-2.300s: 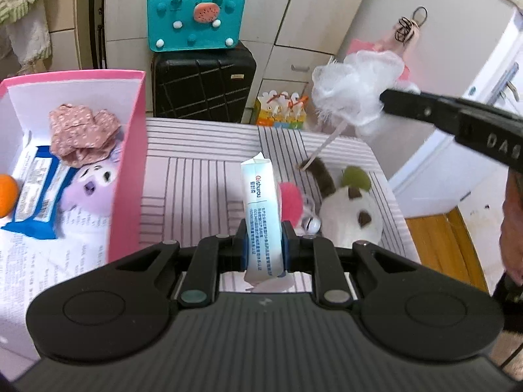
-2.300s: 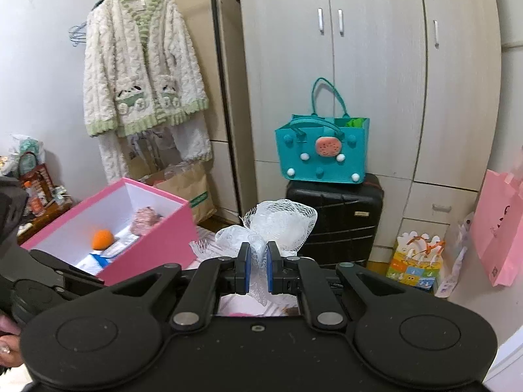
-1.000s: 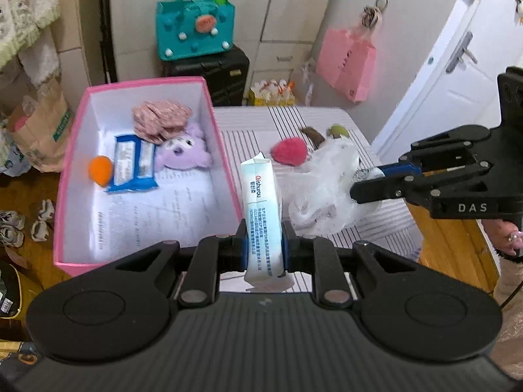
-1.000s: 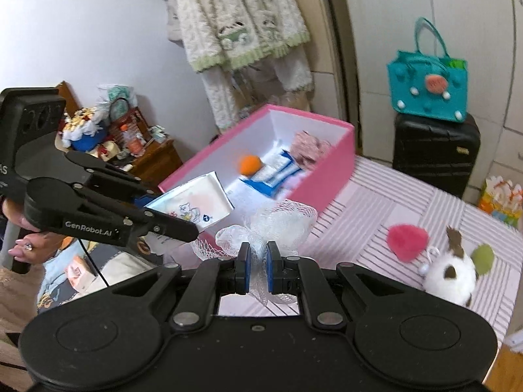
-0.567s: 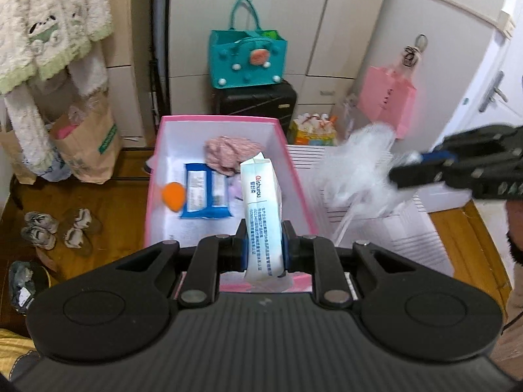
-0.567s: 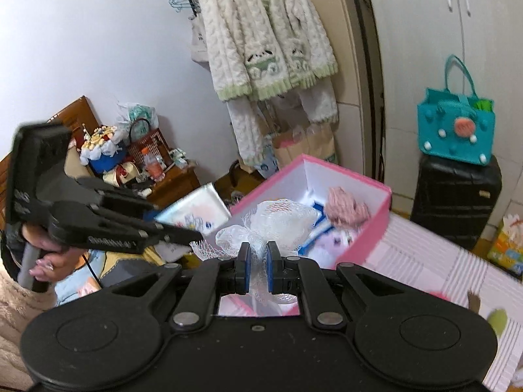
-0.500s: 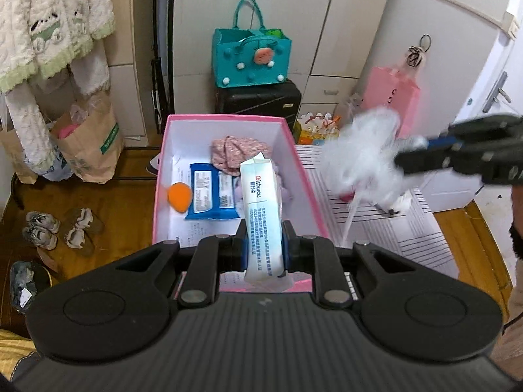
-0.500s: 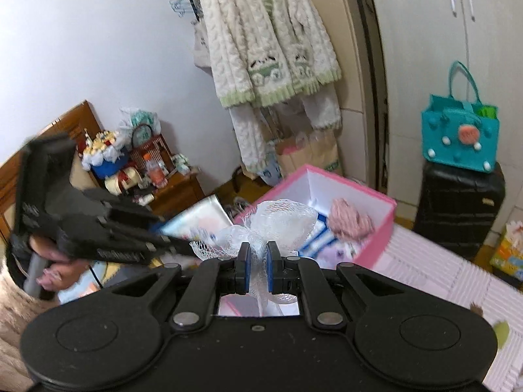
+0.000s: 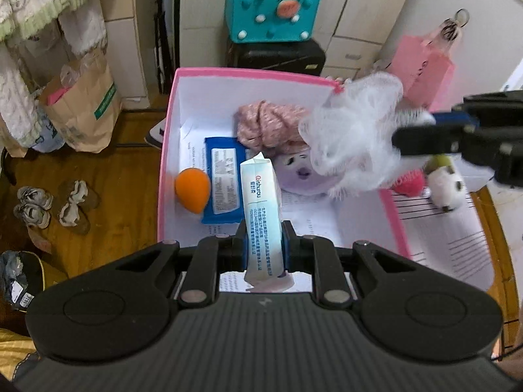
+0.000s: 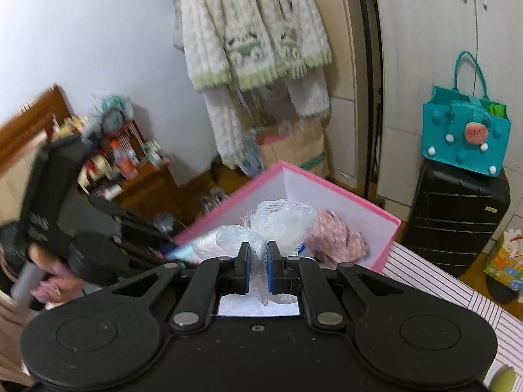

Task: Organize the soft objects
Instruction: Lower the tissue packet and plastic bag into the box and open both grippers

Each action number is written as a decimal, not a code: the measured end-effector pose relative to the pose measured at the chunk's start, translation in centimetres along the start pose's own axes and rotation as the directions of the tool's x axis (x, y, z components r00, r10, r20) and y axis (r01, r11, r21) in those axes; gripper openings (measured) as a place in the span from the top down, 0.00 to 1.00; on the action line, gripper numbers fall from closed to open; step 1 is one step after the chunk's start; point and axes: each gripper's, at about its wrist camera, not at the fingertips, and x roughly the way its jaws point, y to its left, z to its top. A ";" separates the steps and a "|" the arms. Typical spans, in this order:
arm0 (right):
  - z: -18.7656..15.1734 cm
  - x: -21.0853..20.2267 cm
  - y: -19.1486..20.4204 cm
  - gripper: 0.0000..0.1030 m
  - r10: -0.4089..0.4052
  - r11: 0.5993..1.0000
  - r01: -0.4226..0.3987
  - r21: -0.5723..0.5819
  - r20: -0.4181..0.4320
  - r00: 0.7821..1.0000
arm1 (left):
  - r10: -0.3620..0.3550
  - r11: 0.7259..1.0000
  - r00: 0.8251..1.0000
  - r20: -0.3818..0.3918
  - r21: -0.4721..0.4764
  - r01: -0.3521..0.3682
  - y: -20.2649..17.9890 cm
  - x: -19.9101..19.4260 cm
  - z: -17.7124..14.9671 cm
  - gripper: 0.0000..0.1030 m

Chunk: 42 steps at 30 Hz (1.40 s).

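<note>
Four soft things lie in pink box (image 9: 168, 137).

I see bare floor in the pink box (image 9: 168, 150) near me; the orange ball (image 9: 192, 189), blue packet (image 9: 222, 179), pink cloth (image 9: 268, 125) and plush (image 9: 304, 173) crowd its far half

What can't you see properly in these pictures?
- Purple plush: left wrist view, the white mesh puff covers part of it.
- Blue pack: its label is too small to read.
- Panda toy: partly behind the blurred right gripper.
- Left gripper: right wrist view, smeared by motion blur; what it holds is a pale streak.
- Box floor: right wrist view, mostly hidden behind the puff.
</note>
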 end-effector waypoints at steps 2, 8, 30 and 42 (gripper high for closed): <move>-0.3 1.4 0.0 0.89 -0.028 0.999 0.028 -0.032 -0.023 0.999 | 0.011 1.000 1.000 -0.019 0.008 -0.011 0.2 1.1 0.2 0.83; -1.5 3.8 0.5 0.87 -0.076 0.983 0.062 -0.176 -0.075 0.994 | 0.015 0.995 0.999 -0.043 0.103 -0.011 -0.4 2.8 0.2 0.83; -4.2 5.0 1.4 0.72 -0.122 0.951 0.100 -0.293 -0.057 0.991 | 0.086 0.987 0.996 0.034 0.136 -0.090 -1.5 3.2 -0.5 0.78; -5.0 -0.9 1.7 0.61 -0.008 0.993 0.010 -0.122 0.015 1.000 | 0.069 0.991 0.996 0.063 0.108 -0.075 -2.4 -1.7 -2.6 0.60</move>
